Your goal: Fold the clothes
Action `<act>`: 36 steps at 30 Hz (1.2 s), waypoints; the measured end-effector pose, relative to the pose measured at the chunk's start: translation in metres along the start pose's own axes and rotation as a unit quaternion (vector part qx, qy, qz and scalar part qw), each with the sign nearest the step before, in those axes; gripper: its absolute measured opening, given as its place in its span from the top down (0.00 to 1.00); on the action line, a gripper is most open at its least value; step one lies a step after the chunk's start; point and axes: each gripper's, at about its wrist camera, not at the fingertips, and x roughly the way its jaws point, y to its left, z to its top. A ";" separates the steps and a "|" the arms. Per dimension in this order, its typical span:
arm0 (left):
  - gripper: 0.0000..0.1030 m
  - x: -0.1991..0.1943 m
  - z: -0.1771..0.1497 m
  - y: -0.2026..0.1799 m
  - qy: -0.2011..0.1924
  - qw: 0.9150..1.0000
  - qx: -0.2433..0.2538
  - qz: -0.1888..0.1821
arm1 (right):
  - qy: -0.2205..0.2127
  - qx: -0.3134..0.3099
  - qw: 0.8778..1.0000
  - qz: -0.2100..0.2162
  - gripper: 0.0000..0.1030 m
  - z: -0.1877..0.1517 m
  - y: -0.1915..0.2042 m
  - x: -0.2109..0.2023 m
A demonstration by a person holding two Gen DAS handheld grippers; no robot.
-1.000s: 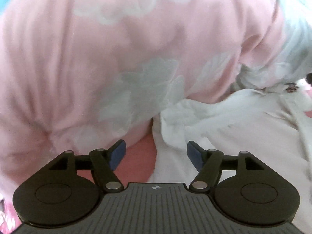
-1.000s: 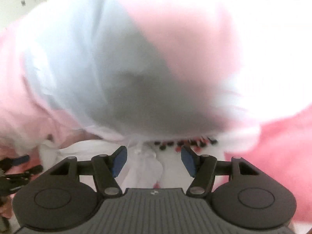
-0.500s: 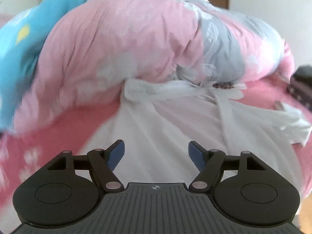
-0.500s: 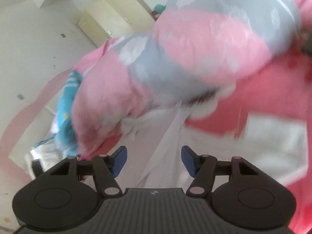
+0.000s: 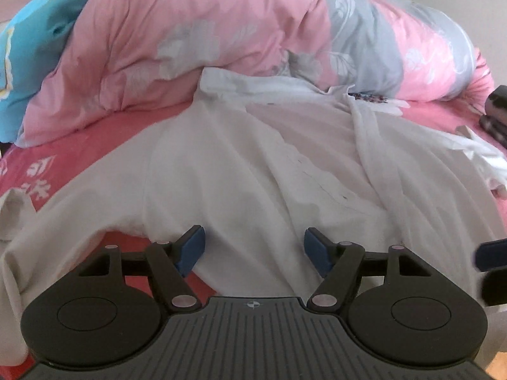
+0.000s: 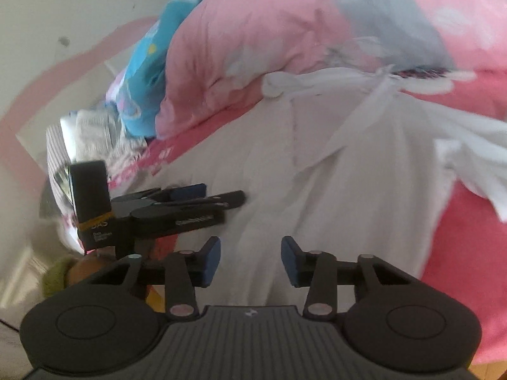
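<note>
A white garment (image 5: 253,164) lies spread and wrinkled on the pink bed sheet (image 5: 95,136), its collar end against the duvet. My left gripper (image 5: 253,247) hovers open over the garment's near edge, nothing between its blue pads (image 5: 190,247). In the right wrist view the same garment (image 6: 348,174) fills the middle. My right gripper (image 6: 250,259) is above its near part with jaws closing, the pads apart and clear of the cloth. The left gripper (image 6: 190,202) shows from the side at the left of that view. A blue pad of the right gripper (image 5: 491,253) shows at the left wrist view's right edge.
A bulky pink and grey flowered duvet (image 5: 221,31) is heaped along the far side of the bed, with a blue cloth (image 5: 28,63) at its left. A dark object (image 5: 494,110) lies at the far right. A hand in a green sleeve (image 6: 60,278) holds the left gripper.
Both grippers have drawn back from the duvet, so the whole white garment now shows. The right jaws stand narrower than before. The left jaws are unchanged.
</note>
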 end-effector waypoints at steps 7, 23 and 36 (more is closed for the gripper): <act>0.30 0.002 -0.006 0.002 -0.008 1.000 0.001 -0.005 | 0.034 -0.027 0.998 -0.039 0.75 -0.007 0.017 0.042; 0.29 0.004 -0.005 0.002 -0.006 1.000 0.018 -0.003 | -0.073 0.126 0.989 -0.002 0.98 -0.002 -0.038 -0.031; 0.28 0.004 -0.003 0.002 -0.004 1.000 0.029 0.001 | -0.240 0.205 0.941 -0.119 0.99 0.066 -0.175 -0.138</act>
